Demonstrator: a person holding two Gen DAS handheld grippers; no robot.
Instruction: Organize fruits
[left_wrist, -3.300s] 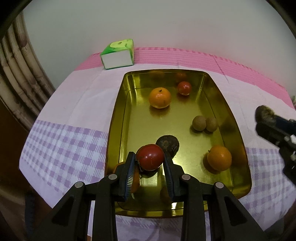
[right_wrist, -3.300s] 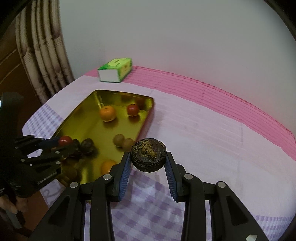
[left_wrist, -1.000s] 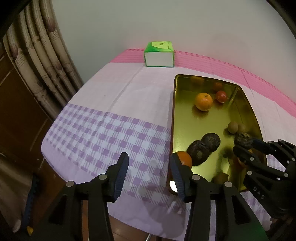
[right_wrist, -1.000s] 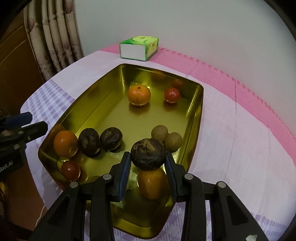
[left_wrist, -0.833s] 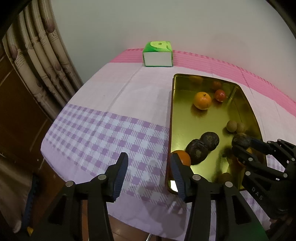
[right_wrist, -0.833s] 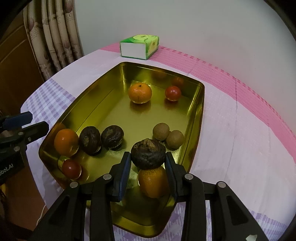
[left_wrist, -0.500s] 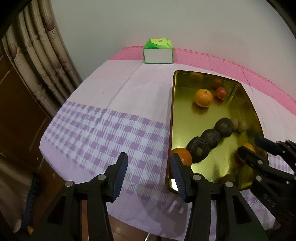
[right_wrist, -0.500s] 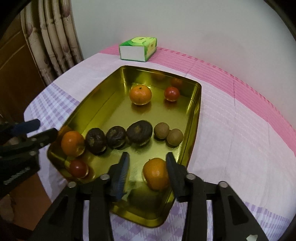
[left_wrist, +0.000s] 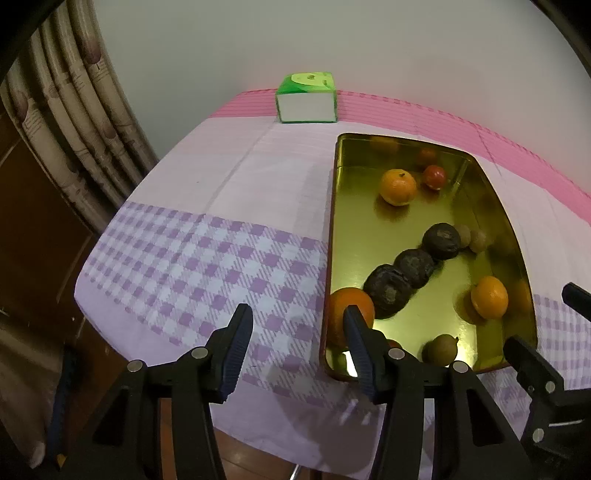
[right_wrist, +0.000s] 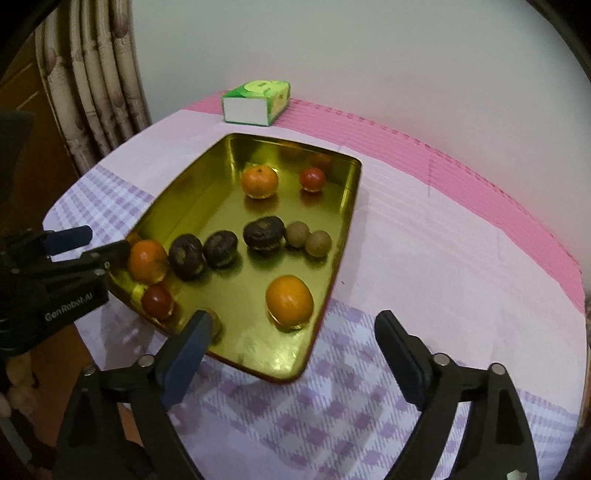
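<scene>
A gold tray (right_wrist: 343, 206) (left_wrist: 513, 236) on the tablecloth holds the fruit. Three dark wrinkled fruits (right_wrist: 264, 232) (left_wrist: 441, 240) lie in a row across its middle, between an orange (right_wrist: 147, 260) and two small brown fruits (right_wrist: 318, 242). More oranges (right_wrist: 289, 301) (right_wrist: 259, 181) and red fruits (right_wrist: 312, 179) (right_wrist: 157, 301) lie around them. My right gripper (right_wrist: 293, 343) is open and empty, above the tray's near edge. My left gripper (left_wrist: 297, 330) is open and empty, at the tray's left near corner; it also shows in the right wrist view (right_wrist: 88, 243).
A green and white tissue box (left_wrist: 306, 98) (right_wrist: 256, 101) stands at the back of the table by the wall. A curtain (left_wrist: 74, 122) hangs at the left. The table's near edge (left_wrist: 155, 373) drops off below my left gripper.
My right gripper has let go of the dark fruit, which now lies third in the row in the tray, and has opened wide and drawn back. Earlier my left gripper released a red fruit.
</scene>
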